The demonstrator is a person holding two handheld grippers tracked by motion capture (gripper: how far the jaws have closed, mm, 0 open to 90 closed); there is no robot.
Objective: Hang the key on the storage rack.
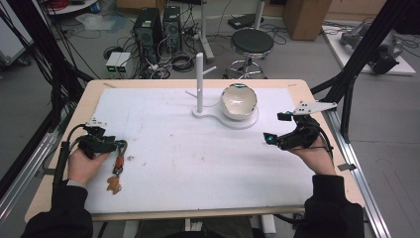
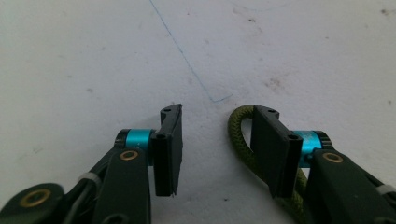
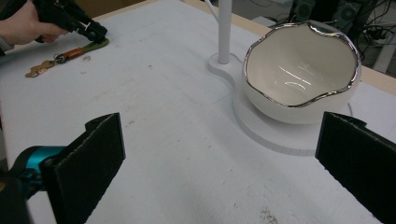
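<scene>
Nearest us, at the surface's (image 1: pixel 208 163) left edge, we see the left gripper (image 2: pixel 215 144) with jaws half open, straddling one side of the keychain's green cord loop (image 2: pixel 239 135), its right jaw inside the loop, nothing pinched. Our right gripper (image 3: pixel 219 163) hovers wide open and empty, and beyond it sits the white bowl (image 3: pixel 299 79) on its stand (image 3: pixel 224 32).

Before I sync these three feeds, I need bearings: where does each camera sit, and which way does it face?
High view: above the person's side, looking forward and down on the table; both forearms and hands show.
Left gripper view: on the left gripper, looking down at the white mat; its fingers flank a green cord loop.
Right gripper view: on the right gripper, facing the bowl and post.
Shared: high and right gripper views both show bowl, post, keychain.
</scene>
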